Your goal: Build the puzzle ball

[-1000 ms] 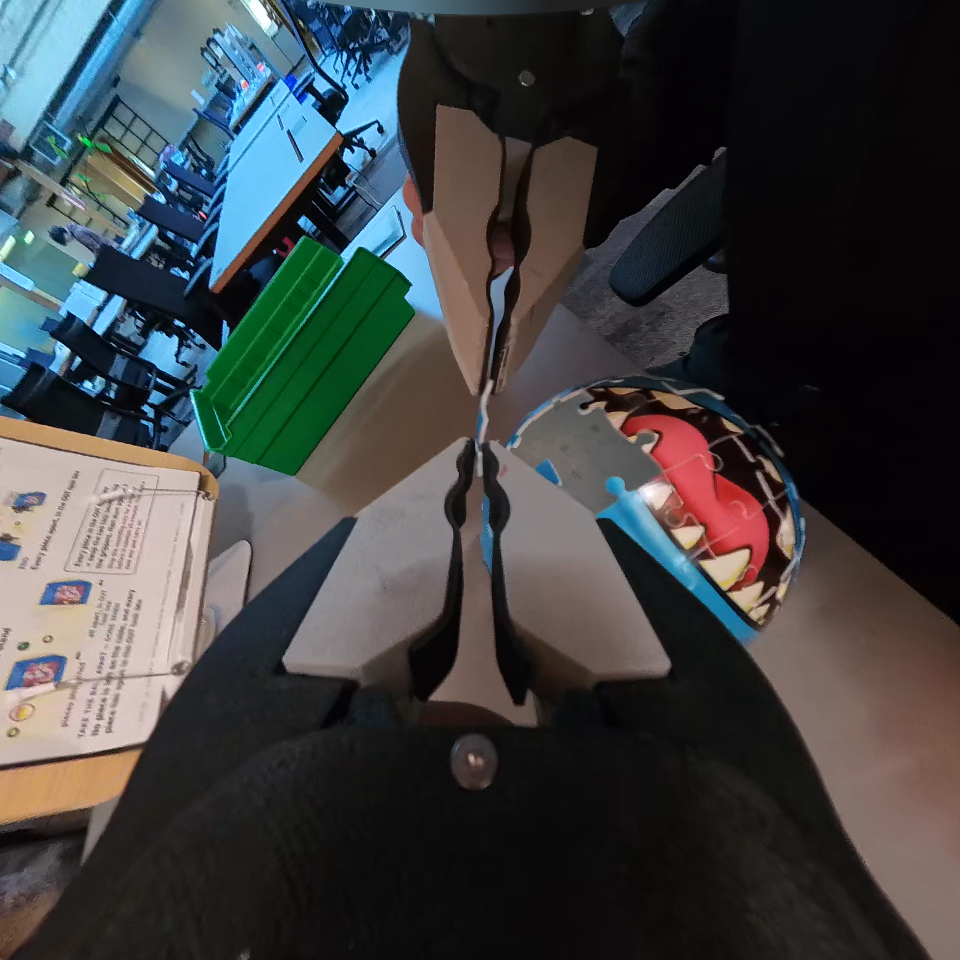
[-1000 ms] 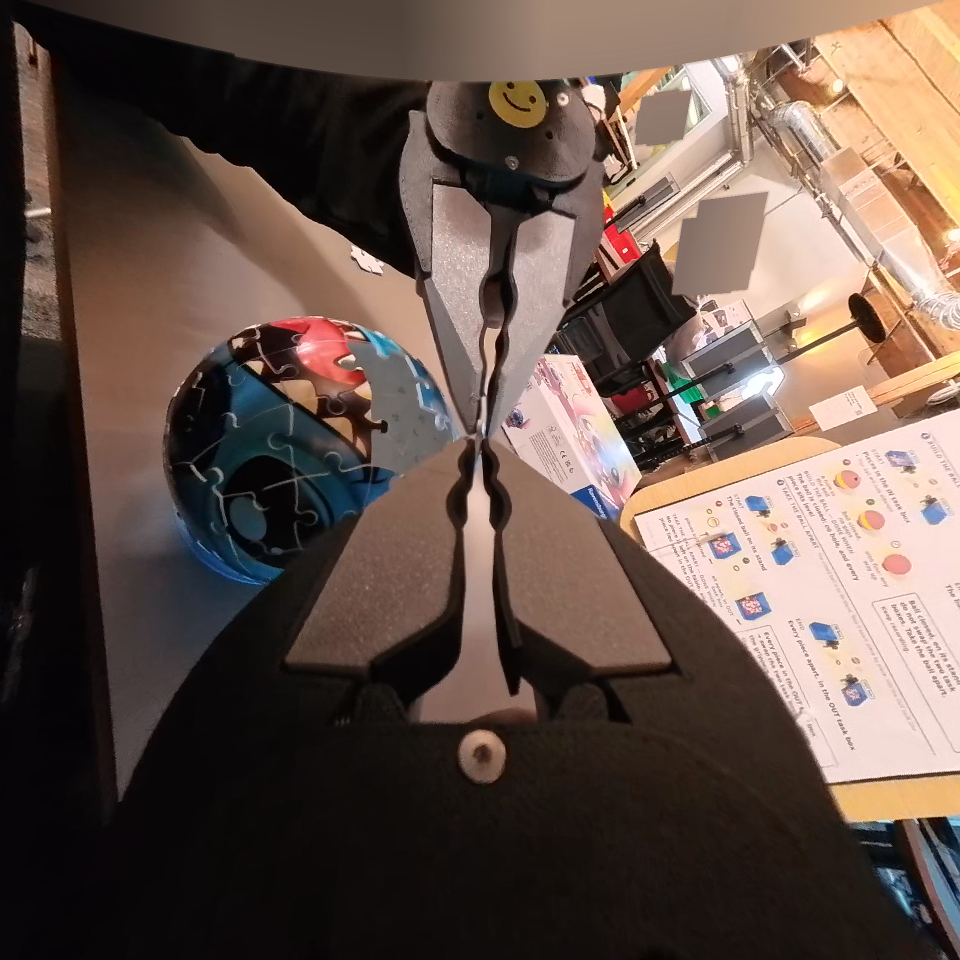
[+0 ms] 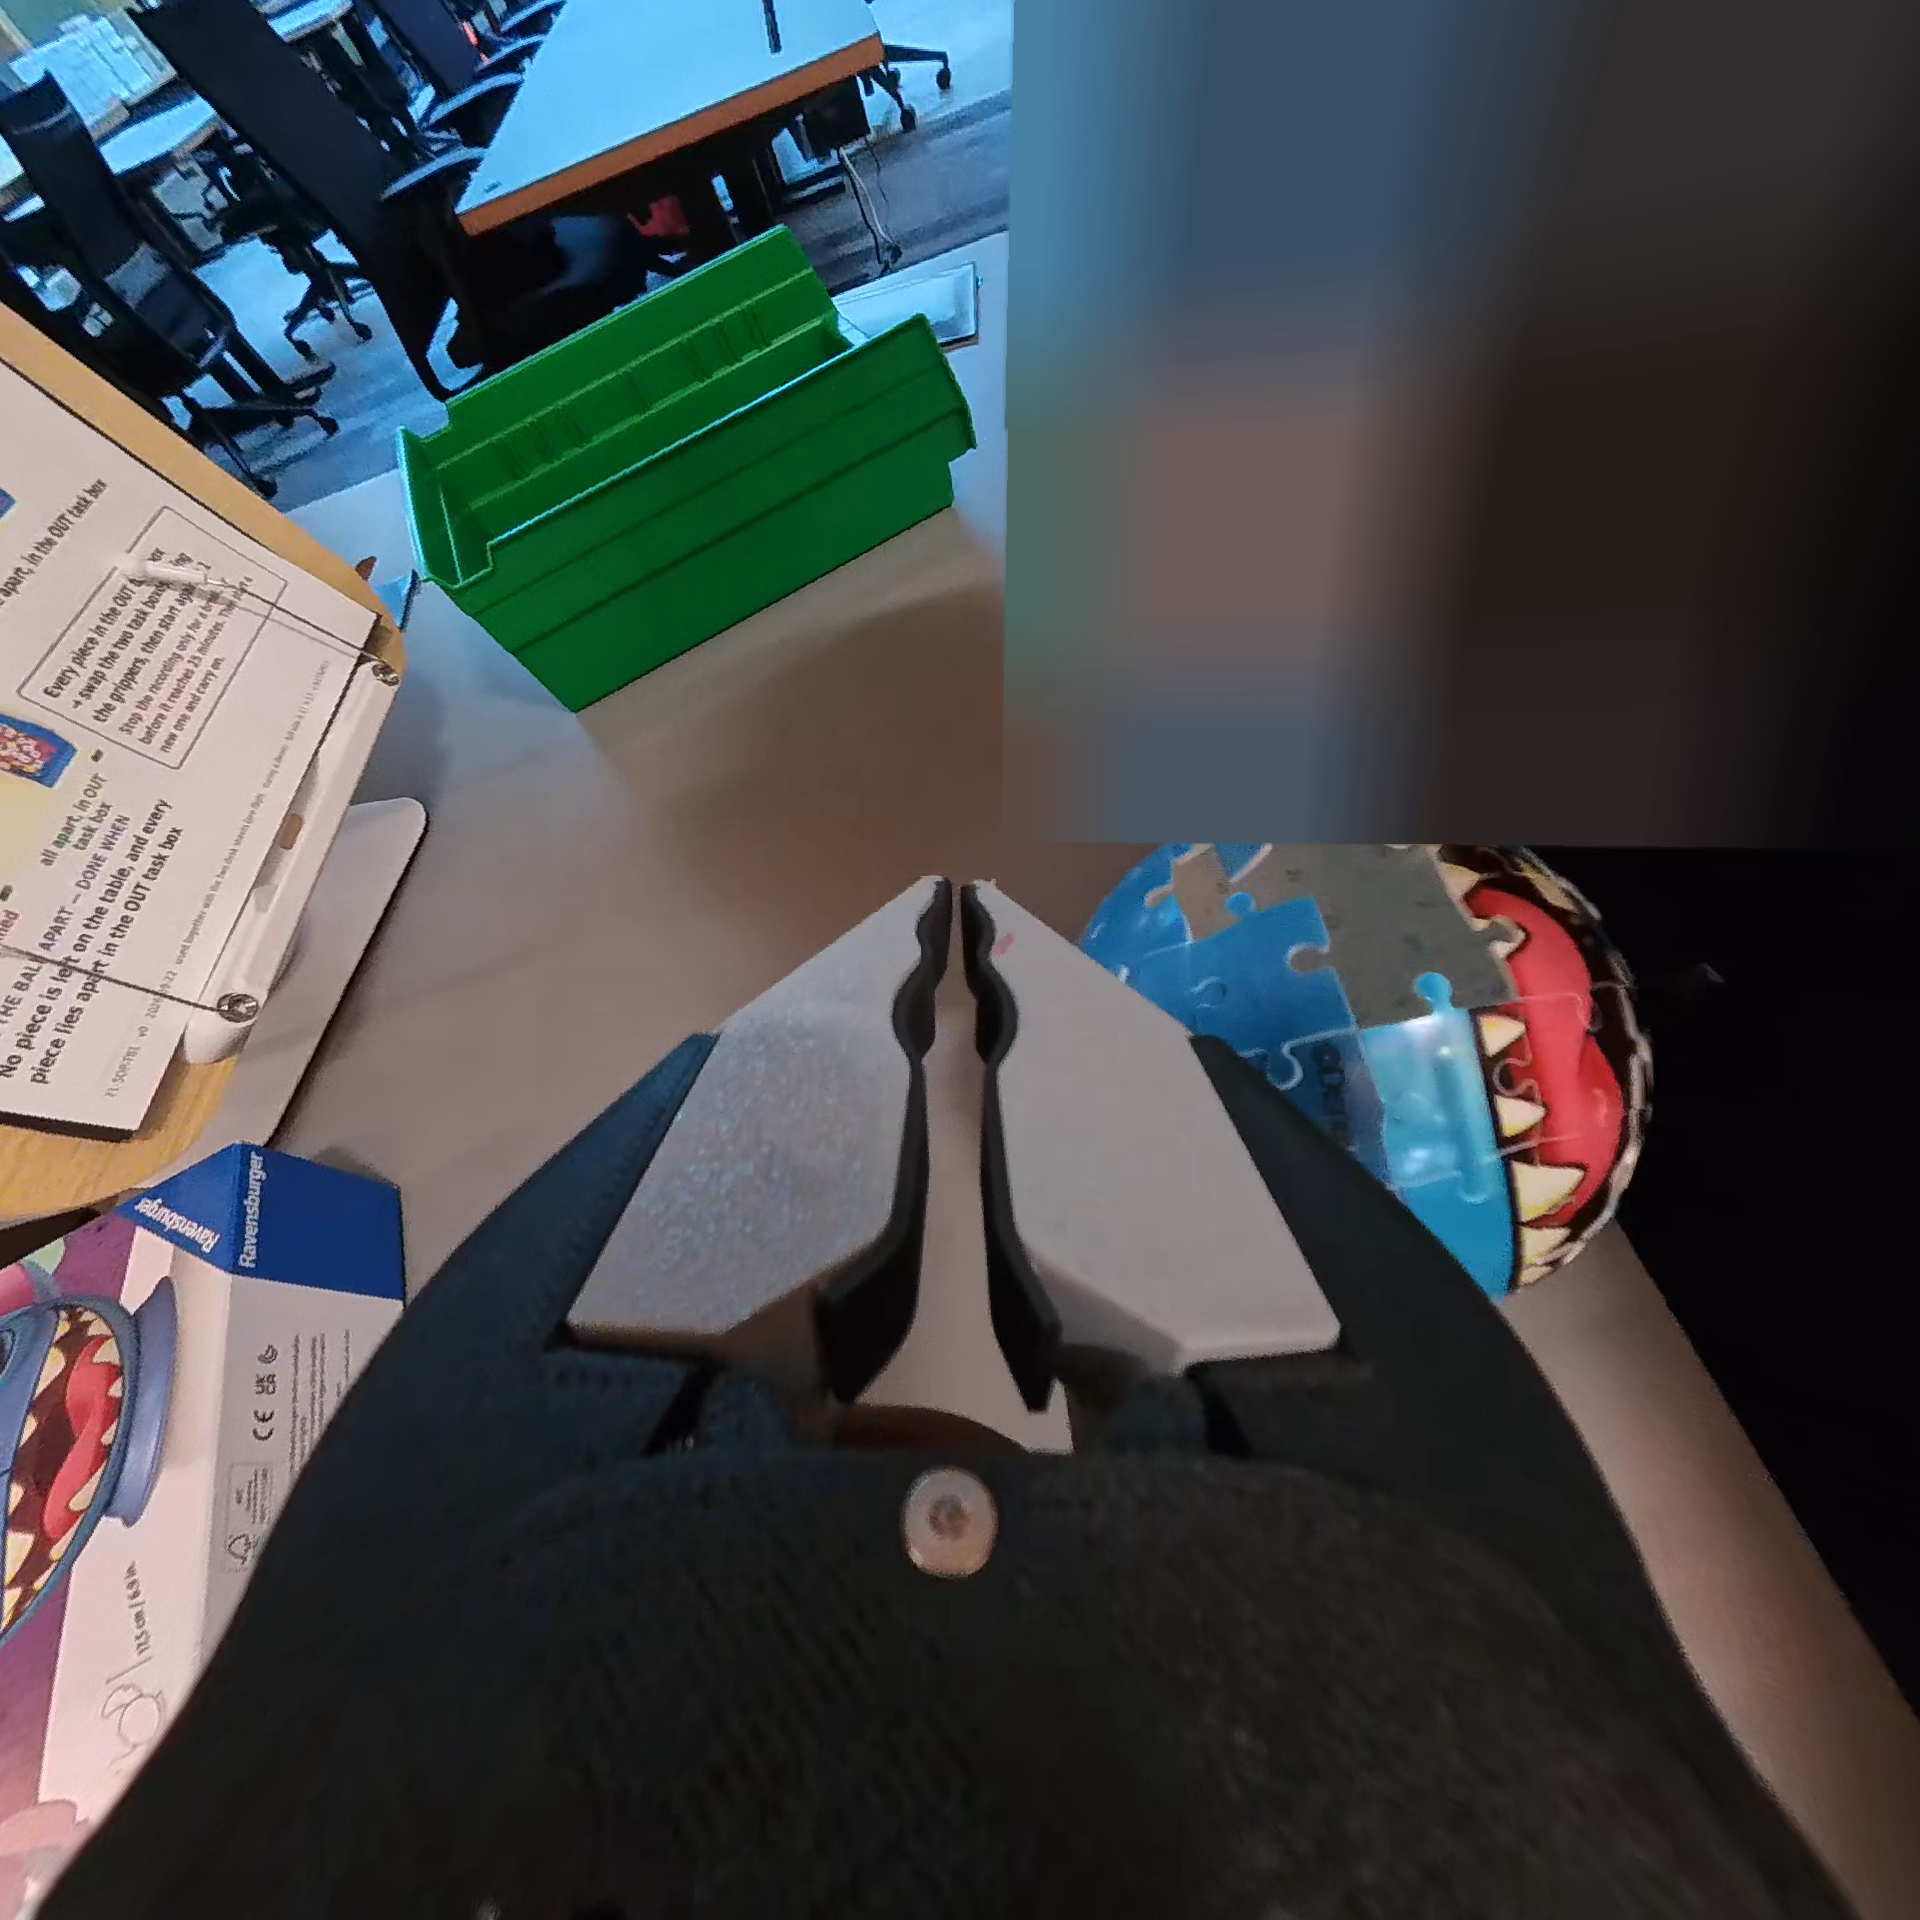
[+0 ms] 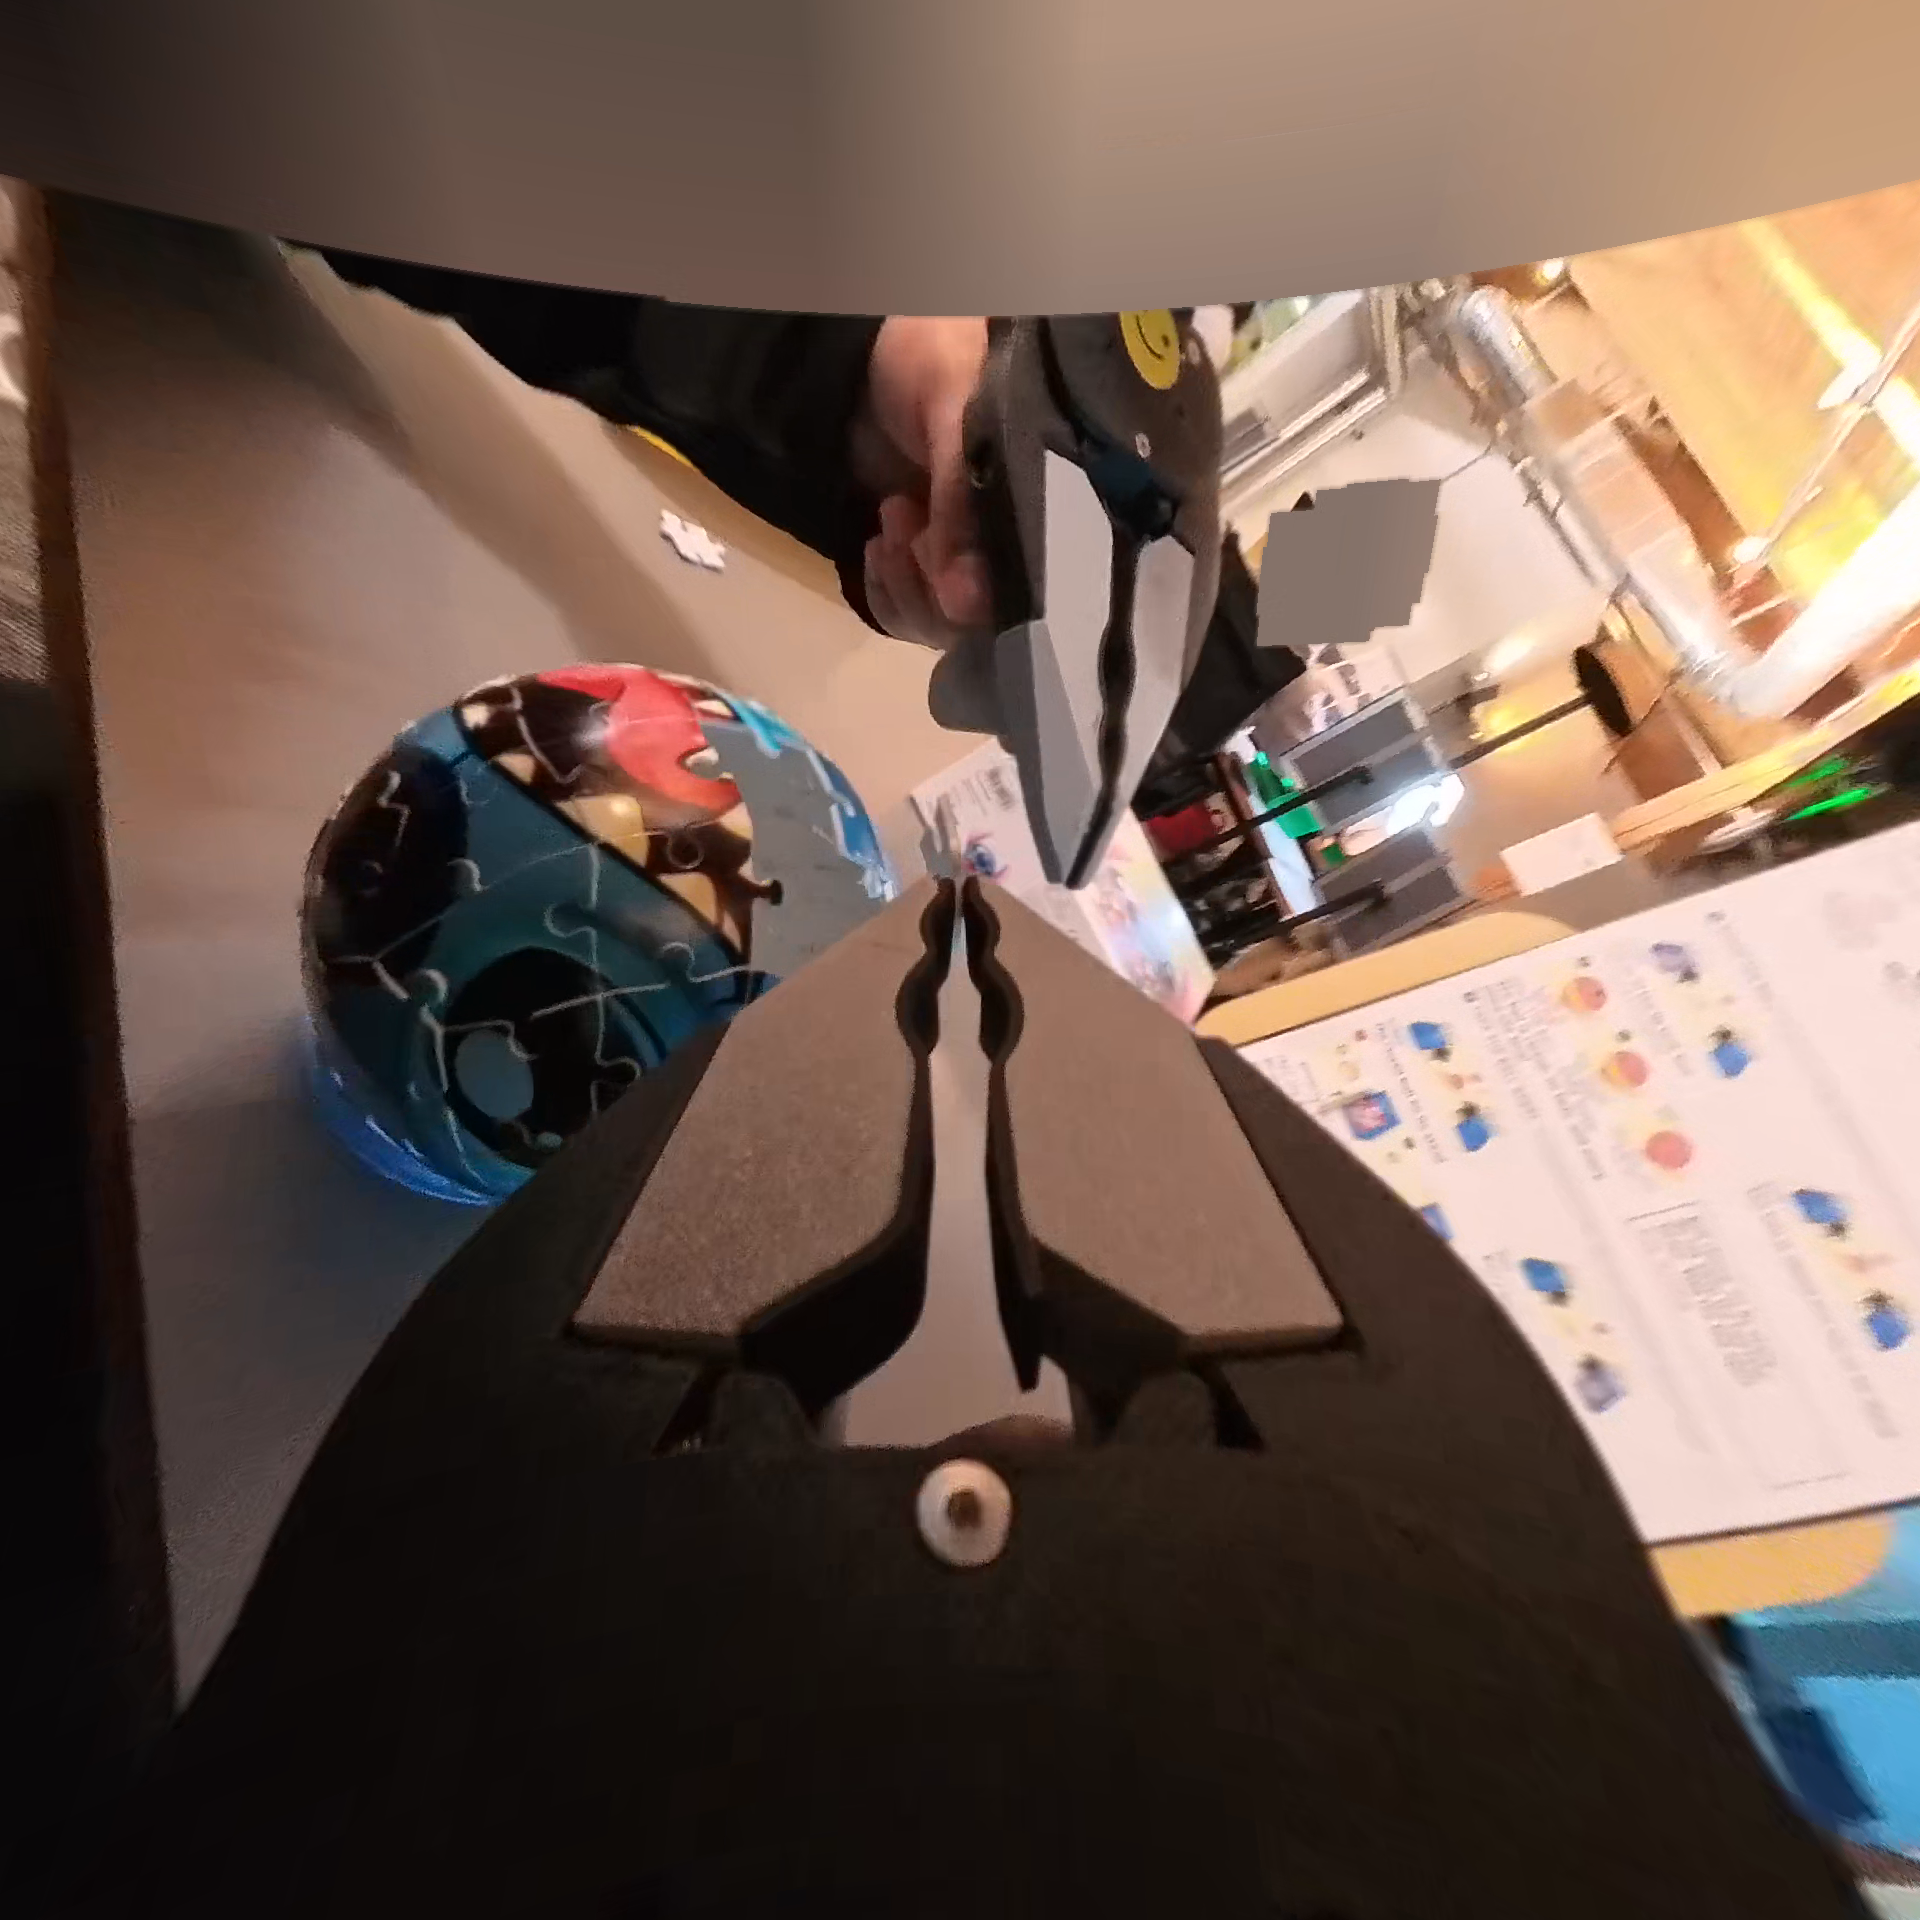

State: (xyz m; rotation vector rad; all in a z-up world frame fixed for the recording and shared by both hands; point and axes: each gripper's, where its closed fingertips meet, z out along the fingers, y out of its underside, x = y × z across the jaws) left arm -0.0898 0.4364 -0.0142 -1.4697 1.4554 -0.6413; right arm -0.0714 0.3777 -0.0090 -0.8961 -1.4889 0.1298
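Now puzzle piece (image 4: 940,847) in R gripper (image 4: 958,891).

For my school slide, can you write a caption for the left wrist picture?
Closed left gripper hovers beside the puzzle ball, green bin behind.

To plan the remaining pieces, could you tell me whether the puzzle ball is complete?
Incomplete: the puzzle ball shows a grey, jigsaw-edged gap beside the red mouth in both views.

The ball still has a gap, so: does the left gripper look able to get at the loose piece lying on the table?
Probably yes. The loose piece lies alone on the table with nothing over it, and the left gripper hangs empty in the air nearby; its jaws would need opening first.
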